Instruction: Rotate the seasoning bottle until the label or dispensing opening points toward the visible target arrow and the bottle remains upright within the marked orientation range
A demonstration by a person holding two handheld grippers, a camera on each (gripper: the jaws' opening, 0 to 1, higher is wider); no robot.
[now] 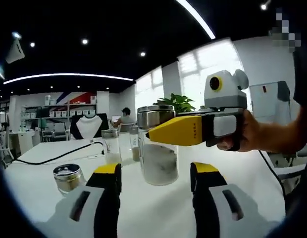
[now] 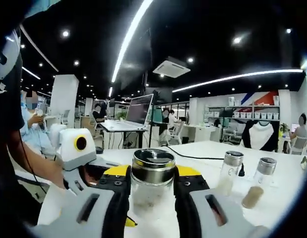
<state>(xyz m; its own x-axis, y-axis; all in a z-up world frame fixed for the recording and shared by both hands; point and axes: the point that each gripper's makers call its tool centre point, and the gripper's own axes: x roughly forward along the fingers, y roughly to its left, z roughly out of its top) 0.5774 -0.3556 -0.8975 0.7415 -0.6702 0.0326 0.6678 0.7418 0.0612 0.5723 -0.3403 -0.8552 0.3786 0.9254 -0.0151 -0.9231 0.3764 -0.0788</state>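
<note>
Two yellow-tipped jaws of the left gripper point(image 1: 156, 181) stand released at lower centre of the left gripper view, the clear glass seasoning bottle with a steel lid point(image 1: 157, 146) upright on the white tabletop point(image 1: 158, 208) beyond; the right gripper point(image 1: 166, 133) reaches in from the right. In the right gripper view, that gripper point(image 2: 152, 184) is clamped round the bottle point(image 2: 152, 183) below its lid, likely to twist it.

A long white table point(image 1: 158, 208) stands in an open office under a black ceiling point(image 2: 203, 29) set with round spotlights and long curved white light strips point(image 2: 131, 34). Beyond the table's far end, bright tall windows point(image 1: 203, 74) sit behind a green leafy plant point(image 1: 178, 101). Near the table, white shelving point(image 2: 252, 114) lines a white wall with a red and blue stripe. A square ceiling air unit point(image 2: 172, 67) hangs above the table.
</note>
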